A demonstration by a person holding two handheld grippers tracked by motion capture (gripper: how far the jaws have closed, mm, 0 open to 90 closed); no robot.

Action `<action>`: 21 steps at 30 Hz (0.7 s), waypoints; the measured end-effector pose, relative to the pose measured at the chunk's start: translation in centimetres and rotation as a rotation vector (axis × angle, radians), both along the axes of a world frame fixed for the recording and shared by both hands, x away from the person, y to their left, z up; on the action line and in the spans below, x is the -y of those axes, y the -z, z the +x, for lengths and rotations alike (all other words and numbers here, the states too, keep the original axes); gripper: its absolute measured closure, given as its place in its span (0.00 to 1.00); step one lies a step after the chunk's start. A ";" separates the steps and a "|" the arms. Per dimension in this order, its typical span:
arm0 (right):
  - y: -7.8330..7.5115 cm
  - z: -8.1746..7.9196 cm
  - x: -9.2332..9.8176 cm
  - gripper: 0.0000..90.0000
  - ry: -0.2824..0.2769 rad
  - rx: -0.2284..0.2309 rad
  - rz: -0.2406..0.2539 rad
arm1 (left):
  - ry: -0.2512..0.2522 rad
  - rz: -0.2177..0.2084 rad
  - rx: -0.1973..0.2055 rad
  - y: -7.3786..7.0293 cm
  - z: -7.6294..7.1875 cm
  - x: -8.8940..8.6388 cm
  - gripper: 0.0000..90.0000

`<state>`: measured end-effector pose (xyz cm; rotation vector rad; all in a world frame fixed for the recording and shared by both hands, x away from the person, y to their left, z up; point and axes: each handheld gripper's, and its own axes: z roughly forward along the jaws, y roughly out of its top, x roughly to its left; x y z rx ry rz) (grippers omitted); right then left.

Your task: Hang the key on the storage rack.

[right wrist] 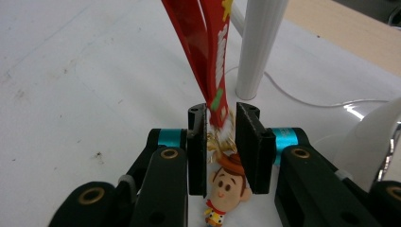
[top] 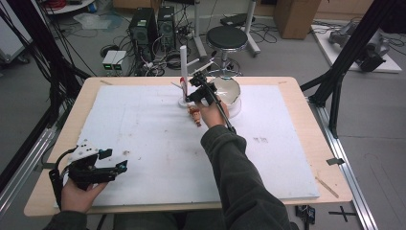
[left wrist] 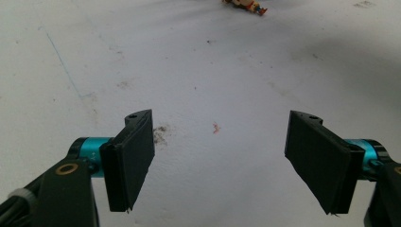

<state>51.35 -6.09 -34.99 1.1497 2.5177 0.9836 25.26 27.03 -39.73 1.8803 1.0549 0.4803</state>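
Right claw (right wrist: pixel 221 137) clamped on red strap (right wrist: pixel 208 52) just above cowboy charm (right wrist: pixel 227 187); strap runs up, seemingly toward white post (right wrist: pixel 257 47) beside it, far side of counter (top: pixel 143 129). Left claw (left wrist: pixel 220 158) spread apart, empty, well apart at near-left edge.

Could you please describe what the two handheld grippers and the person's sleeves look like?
Both are black-framed tools. The left gripper has flat, rectangular black jaws on teal cylindrical mounts, brass-coloured pivot rivets, and a grey three-cornered plate on top. The right gripper shows the same black jaws, teal mounts and brass-coloured rivets. The person wears dark olive-grey long sleeves.
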 end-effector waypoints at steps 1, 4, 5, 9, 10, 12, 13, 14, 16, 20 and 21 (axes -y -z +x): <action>-0.2 -0.1 0.1 0.81 0.002 -0.002 0.007 | 0.000 0.001 0.000 0.0 0.0 0.0 0.28; -0.6 -0.3 0.3 0.80 0.001 0.015 0.035 | -0.002 0.000 -0.001 0.0 0.0 0.1 0.28; -0.8 -0.4 0.4 0.80 -0.002 0.023 0.040 | -0.002 0.000 -0.001 0.0 0.0 0.1 0.28; -1.5 -0.8 0.4 0.82 -0.011 0.063 0.065 | 0.001 0.001 -0.002 0.0 0.0 0.1 0.28; -1.6 -0.8 0.4 0.83 -0.011 0.073 0.074 | 0.002 0.000 -0.001 0.0 0.0 0.1 0.28; -1.8 -0.9 0.5 0.85 -0.011 0.092 0.083 | 0.003 0.000 0.000 0.0 0.0 0.1 0.28; -1.9 -0.9 0.5 0.86 -0.008 0.097 0.084 | 0.002 0.000 -0.001 0.0 0.0 0.1 0.28; -2.0 -0.9 0.4 0.87 -0.008 0.101 0.087 | 0.002 -0.001 -0.001 0.0 0.0 0.1 0.28; -2.2 -0.9 0.3 0.91 -0.017 0.105 0.096 | 0.002 0.003 -0.001 0.0 0.0 0.1 0.28; -2.5 -0.8 -0.2 0.95 -0.016 0.119 0.085 | -0.001 -0.001 -0.002 0.0 0.0 0.1 0.28; -2.6 -0.7 -0.2 0.95 -0.014 0.117 0.080 | -0.001 0.000 -0.001 0.0 0.0 0.1 0.28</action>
